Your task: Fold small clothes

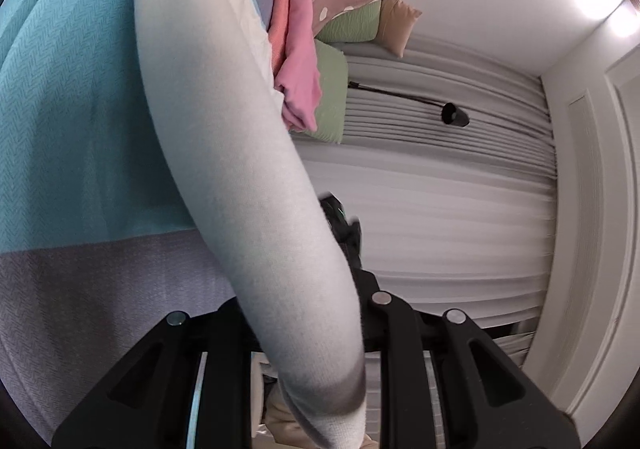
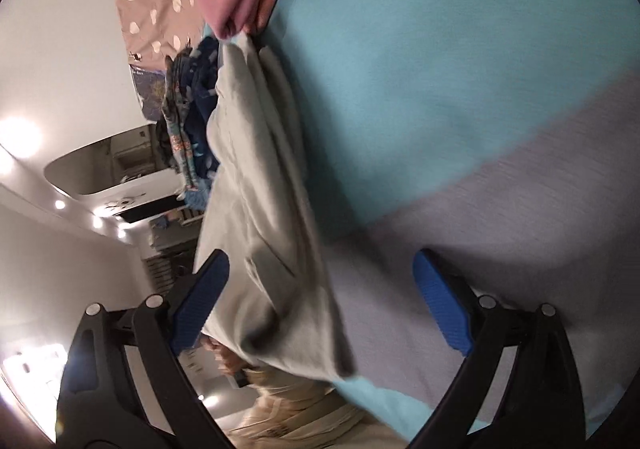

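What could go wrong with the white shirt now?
The left gripper pinches only one end of the white shirt, so it could slip out. The right gripper is open with cloth hanging loosely between its fingers; closing now might grab a bunched fold. The hanging cloth could also brush the pink pile.

Black left gripper (image 1: 316, 333) with silver pivot pins; black right gripper (image 2: 320, 305) with ribbed blue pads (image 2: 440, 309).
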### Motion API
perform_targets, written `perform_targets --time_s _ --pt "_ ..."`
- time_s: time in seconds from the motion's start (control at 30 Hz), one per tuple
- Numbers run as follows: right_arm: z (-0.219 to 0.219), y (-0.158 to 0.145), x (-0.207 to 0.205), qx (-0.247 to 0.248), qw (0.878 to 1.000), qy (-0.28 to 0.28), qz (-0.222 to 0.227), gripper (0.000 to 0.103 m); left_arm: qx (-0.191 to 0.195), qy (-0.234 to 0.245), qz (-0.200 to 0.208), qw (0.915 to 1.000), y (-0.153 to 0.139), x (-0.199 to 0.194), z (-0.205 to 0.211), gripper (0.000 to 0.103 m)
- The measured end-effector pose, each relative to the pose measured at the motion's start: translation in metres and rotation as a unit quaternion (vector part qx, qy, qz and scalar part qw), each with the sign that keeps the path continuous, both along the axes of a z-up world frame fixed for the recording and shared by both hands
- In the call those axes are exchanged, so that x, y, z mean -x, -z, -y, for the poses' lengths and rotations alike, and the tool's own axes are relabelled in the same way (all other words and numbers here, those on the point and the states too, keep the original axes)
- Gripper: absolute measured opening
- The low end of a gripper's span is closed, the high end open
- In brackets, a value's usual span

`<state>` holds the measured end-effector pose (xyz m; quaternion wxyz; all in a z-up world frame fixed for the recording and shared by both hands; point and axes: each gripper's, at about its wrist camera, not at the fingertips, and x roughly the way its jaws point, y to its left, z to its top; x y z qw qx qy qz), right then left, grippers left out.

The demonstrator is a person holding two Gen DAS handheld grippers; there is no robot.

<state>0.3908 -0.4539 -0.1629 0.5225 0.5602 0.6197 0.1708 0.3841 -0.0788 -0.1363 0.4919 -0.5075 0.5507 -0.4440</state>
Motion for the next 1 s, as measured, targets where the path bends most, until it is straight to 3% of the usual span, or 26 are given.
perform_targets --time_s 0.2,0.4,0.43,0.5,0.57,0.63,0.73,1.0 --pt "-0.039 0.012 -0.065 -0.027 0.999 -0.032 -0.021 0.099 0.020 -0.001 0.007 0.9998 -0.005 0.002 -0.014 0.020" --pt "-0.058 0.014 -0.106 -0.029 0.999 -0.029 0.009 0.096 0.007 -0.005 0.003 1.0000 0.000 0.004 -0.023 0.020" --pt "-0.062 0.010 -0.108 -0.015 0.999 -0.037 0.027 0.086 0.004 -0.003 0.004 1.0000 0.001 0.004 -0.023 0.020" --pt "-0.067 0.002 -0.105 0.028 0.997 -0.053 0.052 0.050 -0.008 -0.001 0.015 0.9999 0.001 0.004 -0.022 0.020" --pt "-0.071 0.003 -0.100 0.032 0.996 -0.056 0.065 0.021 -0.027 -0.002 0.039 0.9989 -0.002 0.006 -0.028 0.020" --pt "-0.070 0.003 -0.104 0.022 0.995 -0.054 0.081 0.016 -0.042 -0.003 0.064 0.9971 -0.011 0.010 -0.032 0.020" --pt "-0.079 -0.023 -0.100 0.037 0.989 -0.067 0.128 0.015 -0.059 -0.002 0.098 0.9934 -0.028 0.017 -0.038 0.020" --pt "-0.092 -0.143 -0.109 0.071 0.960 -0.104 0.250 0.014 -0.070 0.003 0.217 0.9737 -0.113 0.031 -0.039 0.020"
